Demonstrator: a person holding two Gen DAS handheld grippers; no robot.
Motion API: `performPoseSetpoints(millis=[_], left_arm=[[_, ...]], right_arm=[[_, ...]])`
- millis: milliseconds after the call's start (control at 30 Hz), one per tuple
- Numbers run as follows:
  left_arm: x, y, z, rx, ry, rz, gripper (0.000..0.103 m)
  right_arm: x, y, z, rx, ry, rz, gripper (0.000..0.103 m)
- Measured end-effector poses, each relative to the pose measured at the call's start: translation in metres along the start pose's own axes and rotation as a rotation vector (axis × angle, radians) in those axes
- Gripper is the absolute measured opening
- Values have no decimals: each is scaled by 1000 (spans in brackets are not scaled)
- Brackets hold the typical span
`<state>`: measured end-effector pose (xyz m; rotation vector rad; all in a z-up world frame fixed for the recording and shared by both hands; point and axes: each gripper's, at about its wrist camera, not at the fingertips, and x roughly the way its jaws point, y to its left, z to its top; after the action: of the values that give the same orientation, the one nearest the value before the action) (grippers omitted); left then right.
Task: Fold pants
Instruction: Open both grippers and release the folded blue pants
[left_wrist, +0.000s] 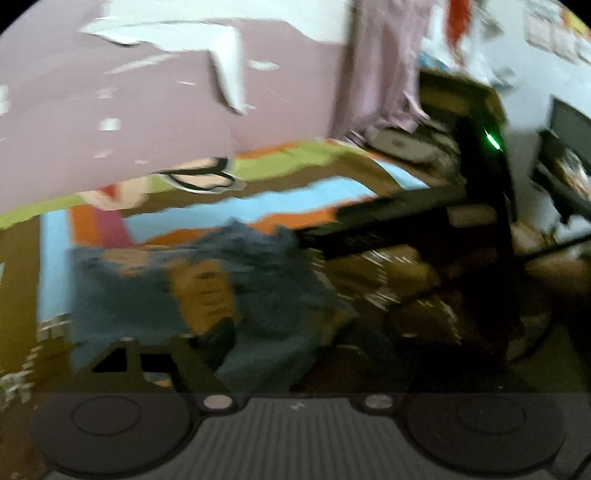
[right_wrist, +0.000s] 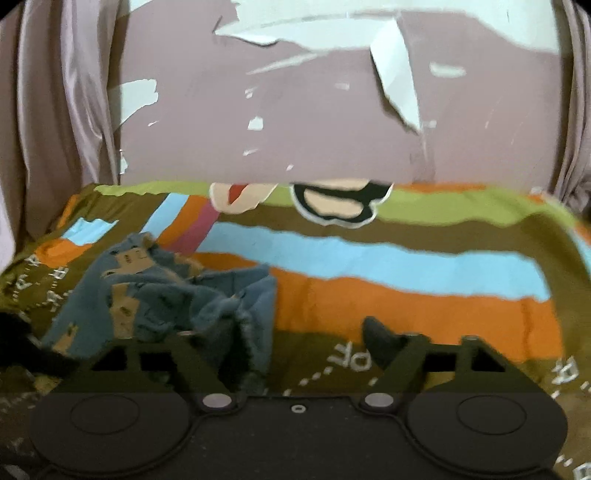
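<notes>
The pants (right_wrist: 159, 295) are blue-grey with tan patches and lie crumpled on a striped bedspread (right_wrist: 406, 280), at the left in the right wrist view. My right gripper (right_wrist: 303, 343) is open just above the bed, its left finger (right_wrist: 207, 354) at the pants' frayed edge, its right finger (right_wrist: 380, 343) over bare bedspread. In the blurred left wrist view the pants (left_wrist: 155, 295) fill the lower middle. My left gripper (left_wrist: 295, 350) hovers low over them; only its left finger (left_wrist: 218, 332) shows, the right one is lost in dark blur.
A pink wall with peeling paint (right_wrist: 332, 110) stands behind the bed. Pink curtains (right_wrist: 55, 110) hang at the left. In the left wrist view, dark furniture with a green light (left_wrist: 491, 140) and clutter stand at the right of the bed.
</notes>
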<state>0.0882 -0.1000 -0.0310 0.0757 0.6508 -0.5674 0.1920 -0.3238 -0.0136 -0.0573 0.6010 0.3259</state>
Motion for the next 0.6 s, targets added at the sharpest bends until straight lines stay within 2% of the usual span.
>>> performPoseSetpoints(millis=[33,100,200,300,367,400,500,567,600], left_arm=[[-5,7,0,-16,-18,37,90],[-13,25,0,-46,-41,139,91],[-19,57,8,-134,-58,249,91],[-15,78,29,-180,-82,260,91],[-8,81,42,-137,-93,255,89],[0,80,50,-89,-88,275,86],[27,74,66,74,-46,362,84],[49,73,69,151,15,392,81],[58,72,68,171,35,400,79]], right_arm=[[-1,2,0,-16,-16,-12,84],[-2,7,0,-67,-36,-66,94],[4,6,0,-91,6,-171,96],[7,-11,0,18,59,-209,94],[-2,-17,1,71,3,-172,94],[-6,-15,2,65,-31,-145,94],[-15,8,4,-30,-125,-39,92],[-12,27,3,-111,-118,7,91],[-6,36,-1,-159,-96,-8,89]])
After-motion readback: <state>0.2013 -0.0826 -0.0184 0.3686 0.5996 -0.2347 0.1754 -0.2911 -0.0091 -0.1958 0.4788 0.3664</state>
